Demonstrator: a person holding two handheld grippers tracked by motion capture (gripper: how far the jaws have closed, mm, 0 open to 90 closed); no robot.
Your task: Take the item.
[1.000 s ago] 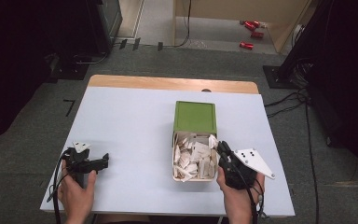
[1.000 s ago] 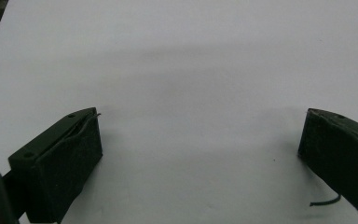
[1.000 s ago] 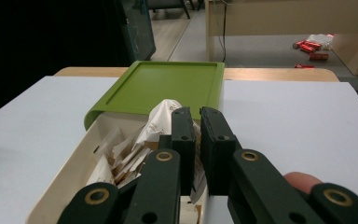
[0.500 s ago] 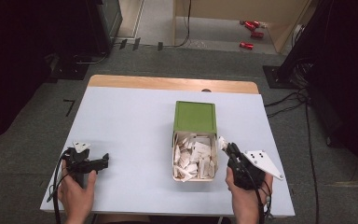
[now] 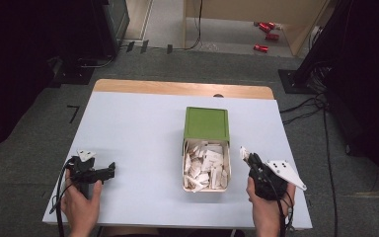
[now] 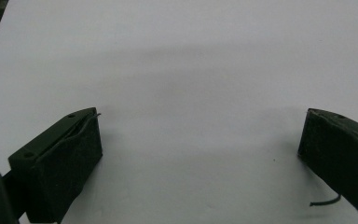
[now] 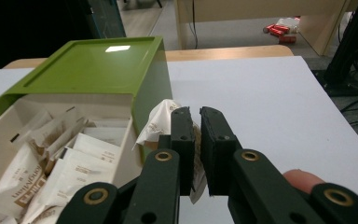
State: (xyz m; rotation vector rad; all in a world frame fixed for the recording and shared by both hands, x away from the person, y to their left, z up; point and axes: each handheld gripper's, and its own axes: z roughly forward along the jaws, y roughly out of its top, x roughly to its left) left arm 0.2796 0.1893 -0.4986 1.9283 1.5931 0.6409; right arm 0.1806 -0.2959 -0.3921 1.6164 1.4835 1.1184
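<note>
A cream box (image 5: pixel 206 168) with a green sliding lid (image 5: pixel 206 123) pushed halfway back sits mid-table, packed with several white sachets (image 5: pixel 205 163). In the right gripper view the lid (image 7: pixel 93 65) and the sachets (image 7: pixel 51 158) lie to the left. My right gripper (image 5: pixel 246 156) is just right of the box, shut on one white sachet (image 7: pixel 161 119) that is pinched between its jaws, with the gripper (image 7: pixel 196 140) low over the table. My left gripper (image 5: pixel 109 170) rests near the front left of the table, its jaws wide open over bare tabletop (image 6: pixel 191 93) with nothing between them.
The table (image 5: pixel 138 133) is pale blue-white with a wooden strip (image 5: pixel 177 88) along its far edge. Cables (image 5: pixel 301 106) trail on the floor at the right. Red objects (image 5: pixel 264 29) lie on the floor far back.
My right gripper has moved out of the box to its right side and sunk a little, carrying the sachet. The left gripper has stayed put.
</note>
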